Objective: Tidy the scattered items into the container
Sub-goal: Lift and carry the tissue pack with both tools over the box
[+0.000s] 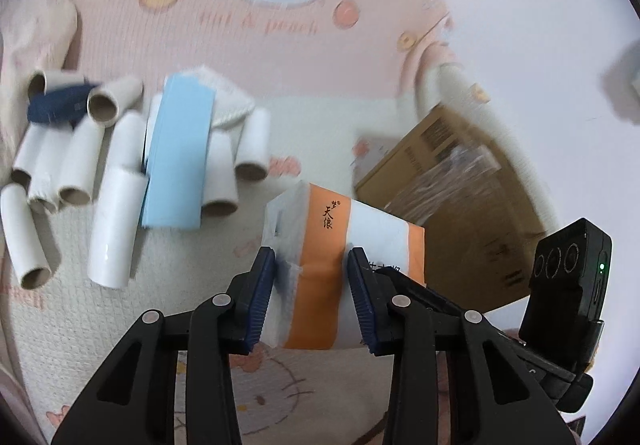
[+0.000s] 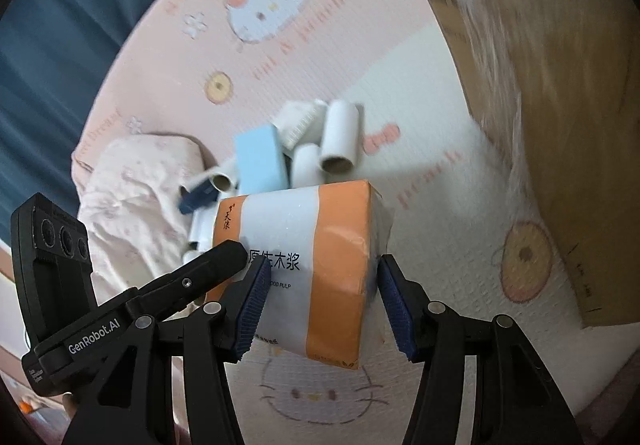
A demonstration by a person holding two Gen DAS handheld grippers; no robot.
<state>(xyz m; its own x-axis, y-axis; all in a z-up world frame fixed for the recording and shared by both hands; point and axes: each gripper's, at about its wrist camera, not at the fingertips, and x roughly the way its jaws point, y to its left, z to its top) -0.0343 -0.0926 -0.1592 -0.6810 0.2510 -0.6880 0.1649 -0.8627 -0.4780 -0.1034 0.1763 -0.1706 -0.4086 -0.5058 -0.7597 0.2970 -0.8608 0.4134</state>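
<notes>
While both grippers are pinching it, the orange-and-white tissue pack (image 1: 320, 269) is hanging above the cartoon-print floor mat (image 1: 288, 377). The left gripper (image 1: 311, 297) is pressing its blue pads against the pack's near end, and the right gripper (image 2: 320, 305) is clamping the other end, one pad on each side (the wrapper is creasing at the pads). Beyond the pack, white cardboard tubes (image 1: 112, 229) are lying scattered around a light blue box (image 1: 178, 153) and a dark blue item (image 1: 60, 105). The brown cardboard box (image 1: 452, 197) is standing farther off to the right, blurred.
</notes>
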